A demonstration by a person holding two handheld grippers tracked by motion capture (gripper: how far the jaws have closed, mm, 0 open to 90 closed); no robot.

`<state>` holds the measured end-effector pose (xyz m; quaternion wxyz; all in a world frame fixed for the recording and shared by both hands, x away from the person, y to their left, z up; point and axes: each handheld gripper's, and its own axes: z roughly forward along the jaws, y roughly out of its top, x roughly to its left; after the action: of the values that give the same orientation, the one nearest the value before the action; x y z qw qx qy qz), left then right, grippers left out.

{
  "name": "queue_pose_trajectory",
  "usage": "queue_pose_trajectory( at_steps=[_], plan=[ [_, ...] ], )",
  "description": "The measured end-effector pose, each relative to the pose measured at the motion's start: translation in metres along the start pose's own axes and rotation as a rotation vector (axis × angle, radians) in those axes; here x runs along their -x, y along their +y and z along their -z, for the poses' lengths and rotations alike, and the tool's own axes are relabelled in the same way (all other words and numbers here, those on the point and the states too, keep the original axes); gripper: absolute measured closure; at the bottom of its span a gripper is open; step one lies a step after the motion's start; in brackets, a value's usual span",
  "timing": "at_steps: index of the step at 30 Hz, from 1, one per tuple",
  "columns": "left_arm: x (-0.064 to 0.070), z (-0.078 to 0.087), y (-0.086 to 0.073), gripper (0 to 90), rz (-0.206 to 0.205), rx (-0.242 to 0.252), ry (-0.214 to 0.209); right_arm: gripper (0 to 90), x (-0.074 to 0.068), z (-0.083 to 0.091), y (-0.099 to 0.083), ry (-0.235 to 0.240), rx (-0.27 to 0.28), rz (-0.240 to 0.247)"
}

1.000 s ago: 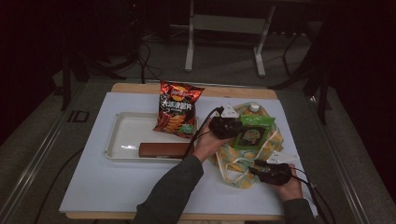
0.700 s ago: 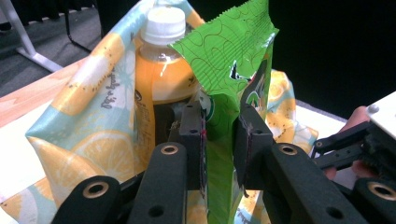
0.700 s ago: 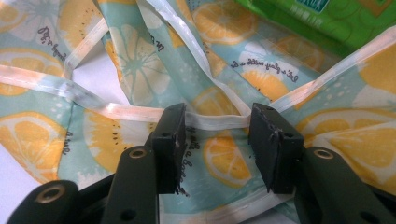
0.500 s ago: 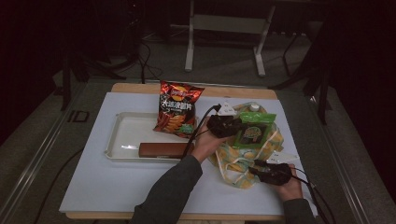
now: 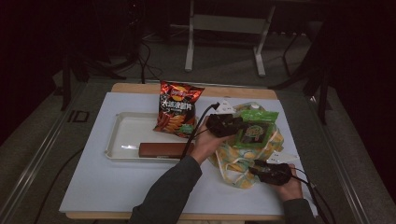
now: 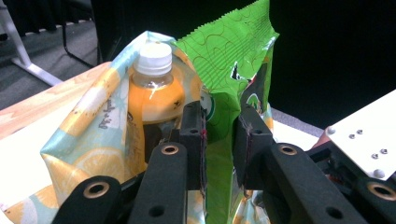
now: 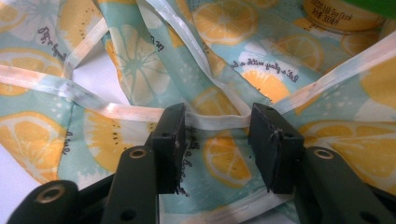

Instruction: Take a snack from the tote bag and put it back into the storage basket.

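On the right half of the counter (image 5: 116, 196) we've got the lemon-print bag (image 5: 233, 163) slumped open, with both of our tools working it. Our left tool (image 5: 231, 126) is up at the bag's mouth, and in the left gripper view its jaws sit narrow around the green snack packet (image 6: 224, 60), pinching the foil between the pads. The packet stands upright, half inside the bag, right next to an orange drink bottle (image 6: 152, 88) with a white cap that's already tucked in against the bag's wall.

Our right tool (image 5: 261, 171) is down at the near edge of the bag. In the right gripper view its jaws are spread wide over the fabric, with a pale handle strap (image 7: 217, 122) running straight across the gap between them. The pads look like they're resting on or just above the cloth, and we honestly can't tell if they touch it.

Over on the left of the counter there's a white tray (image 5: 122, 133) holding a brown bar (image 5: 163, 150) along its near side, and a red chip bag (image 5: 177, 109) leaning at the tray's far right corner, just beside our left hand (image 5: 203, 142).
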<state>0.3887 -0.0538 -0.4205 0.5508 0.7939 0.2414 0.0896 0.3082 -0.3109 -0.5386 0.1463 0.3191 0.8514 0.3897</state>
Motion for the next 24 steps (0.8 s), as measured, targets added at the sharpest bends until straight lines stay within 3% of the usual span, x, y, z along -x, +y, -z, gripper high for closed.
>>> queue_pose_trajectory(
  at_steps=[11,24],
  plan=[
    [0.013,0.011,0.012,75.3,-0.022,0.025,-0.030,56.1,0.000,0.000,0.000,0.001,0.001,-0.001],
    [0.019,0.030,0.013,75.3,-0.026,0.026,-0.048,56.2,-0.001,0.000,0.000,0.000,0.000,-0.002]
  ],
)
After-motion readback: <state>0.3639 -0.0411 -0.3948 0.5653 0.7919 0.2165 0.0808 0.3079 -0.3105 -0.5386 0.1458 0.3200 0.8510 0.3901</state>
